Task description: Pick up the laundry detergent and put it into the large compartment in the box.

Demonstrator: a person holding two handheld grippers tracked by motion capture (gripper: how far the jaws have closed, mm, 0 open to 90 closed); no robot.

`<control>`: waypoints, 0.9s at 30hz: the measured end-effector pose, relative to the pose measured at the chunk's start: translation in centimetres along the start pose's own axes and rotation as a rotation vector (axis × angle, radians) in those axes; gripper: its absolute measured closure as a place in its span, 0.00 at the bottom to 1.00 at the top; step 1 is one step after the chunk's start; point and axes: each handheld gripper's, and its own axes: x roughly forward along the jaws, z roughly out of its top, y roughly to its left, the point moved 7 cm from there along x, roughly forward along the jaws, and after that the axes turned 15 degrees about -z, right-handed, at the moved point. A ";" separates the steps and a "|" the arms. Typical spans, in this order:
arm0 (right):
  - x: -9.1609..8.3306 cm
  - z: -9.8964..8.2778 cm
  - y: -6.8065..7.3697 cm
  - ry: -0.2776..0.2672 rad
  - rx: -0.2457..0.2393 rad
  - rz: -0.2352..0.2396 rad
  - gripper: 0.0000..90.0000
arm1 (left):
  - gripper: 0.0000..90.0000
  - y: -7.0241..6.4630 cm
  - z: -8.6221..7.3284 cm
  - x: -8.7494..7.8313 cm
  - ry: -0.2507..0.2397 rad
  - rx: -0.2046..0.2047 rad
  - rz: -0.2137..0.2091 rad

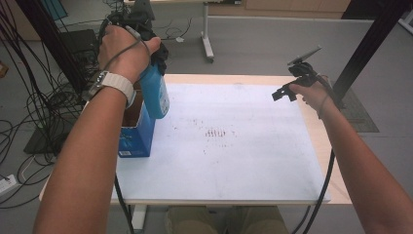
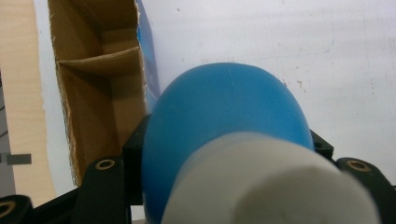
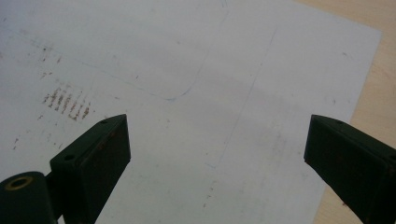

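We note left tool (image 1: 158,56) clamped on blue plastic bottle w/ white cap (image 1: 155,92), held above open blue cardboard box (image 1: 135,139) at desk (image 1: 311,131) left edge, right tool (image 3: 217,149) jaws apart, nothing betw. them, over white sheet (image 1: 234,161).

Wooden table (image 1: 341,195): white sheet (image 1: 243,165), blue carton (image 1: 136,136).

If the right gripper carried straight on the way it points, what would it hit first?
Most likely the white sheet covering the table: the open right gripper looks down onto bare paper, nothing between.
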 end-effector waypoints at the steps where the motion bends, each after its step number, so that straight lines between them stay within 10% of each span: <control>1: 0.0 0.0 0.0 0.001 0.000 0.000 0.08 | 0.44 0.1 0.1 -0.1 0.001 -0.001 -0.001; 27: 0.4 0.5 -0.3 0.007 0.003 -0.002 0.08 | 0.44 2.9 0.6 -3.3 -0.025 0.005 0.044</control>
